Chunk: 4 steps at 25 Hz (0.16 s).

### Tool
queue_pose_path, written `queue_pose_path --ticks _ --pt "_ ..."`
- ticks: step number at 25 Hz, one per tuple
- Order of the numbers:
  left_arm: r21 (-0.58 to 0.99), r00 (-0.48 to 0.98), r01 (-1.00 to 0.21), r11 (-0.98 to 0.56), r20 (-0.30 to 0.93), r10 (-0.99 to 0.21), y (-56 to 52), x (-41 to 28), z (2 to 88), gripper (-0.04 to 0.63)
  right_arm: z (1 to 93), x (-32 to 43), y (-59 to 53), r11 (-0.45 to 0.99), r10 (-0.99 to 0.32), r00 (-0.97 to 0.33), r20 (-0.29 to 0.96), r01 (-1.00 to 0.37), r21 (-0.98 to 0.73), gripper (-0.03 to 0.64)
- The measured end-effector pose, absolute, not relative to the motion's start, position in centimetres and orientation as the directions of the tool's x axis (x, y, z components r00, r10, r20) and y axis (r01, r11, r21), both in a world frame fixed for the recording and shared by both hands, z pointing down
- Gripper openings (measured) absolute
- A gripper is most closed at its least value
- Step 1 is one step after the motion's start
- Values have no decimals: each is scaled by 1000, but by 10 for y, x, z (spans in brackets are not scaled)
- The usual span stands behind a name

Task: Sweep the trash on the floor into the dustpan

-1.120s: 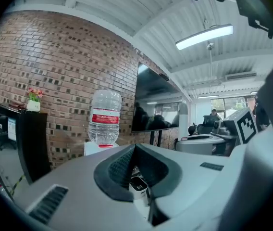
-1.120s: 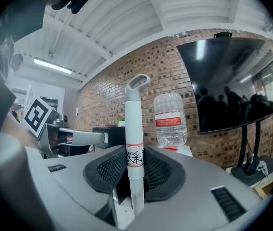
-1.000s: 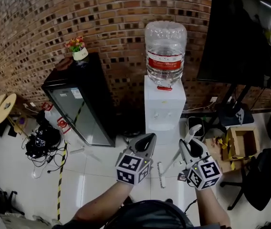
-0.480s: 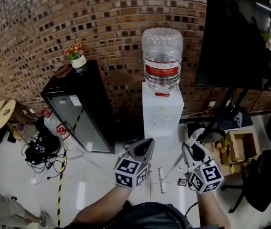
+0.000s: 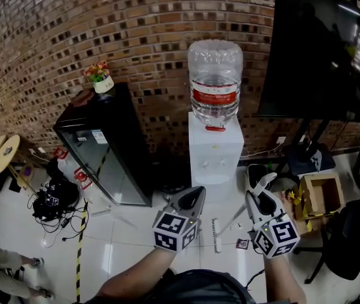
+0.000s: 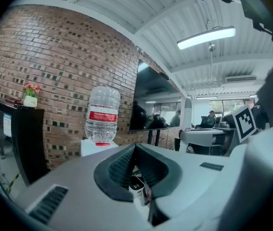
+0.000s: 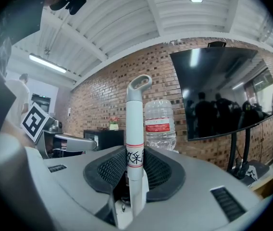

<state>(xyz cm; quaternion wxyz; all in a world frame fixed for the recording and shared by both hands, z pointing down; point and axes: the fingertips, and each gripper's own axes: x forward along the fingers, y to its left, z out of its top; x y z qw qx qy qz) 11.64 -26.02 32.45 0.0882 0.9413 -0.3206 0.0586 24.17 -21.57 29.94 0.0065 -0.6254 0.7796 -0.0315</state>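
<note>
Head view gives me the brick wall (image 5: 72,37) across the back, with the dark screen (image 5: 322,49) on its stand filling the upper right. A black cabinet (image 5: 113,151) stands on the floor (image 5: 123,246) against the wall's foot, left of centre. The white water dispenser (image 5: 215,151) stands beside it, carrying a clear bottle (image 5: 215,81) with a red label. A cardboard box (image 5: 319,192) sits open toward the floor's right edge.

My left hand-held gripper (image 5: 192,197) is held low, just left of the dispenser's base. In the left gripper view its jaws are drawn together to a point. I see nothing clamped between them.

My right hand-held gripper (image 5: 256,198) is closed on the white broom handle (image 7: 135,124). In the right gripper view the handle stands upright between the pads, its looped top well above them and a printed band just over the grip. From there the shaft slants down to the left. The brush head (image 5: 215,234) lies on the tiles between the two grippers.

A small scrap of trash (image 5: 242,243) lies on the floor just right of the brush head. A little flower pot (image 5: 102,81) sits on the cabinet's top.
</note>
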Motion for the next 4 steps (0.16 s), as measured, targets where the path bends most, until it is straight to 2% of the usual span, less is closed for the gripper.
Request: queue_pose_path --ticks 4 --pt "126 786 -616 -777 159 -598 -261 112 325 6 297 240 -216 213 -977 -214 18 -976 -32 127"
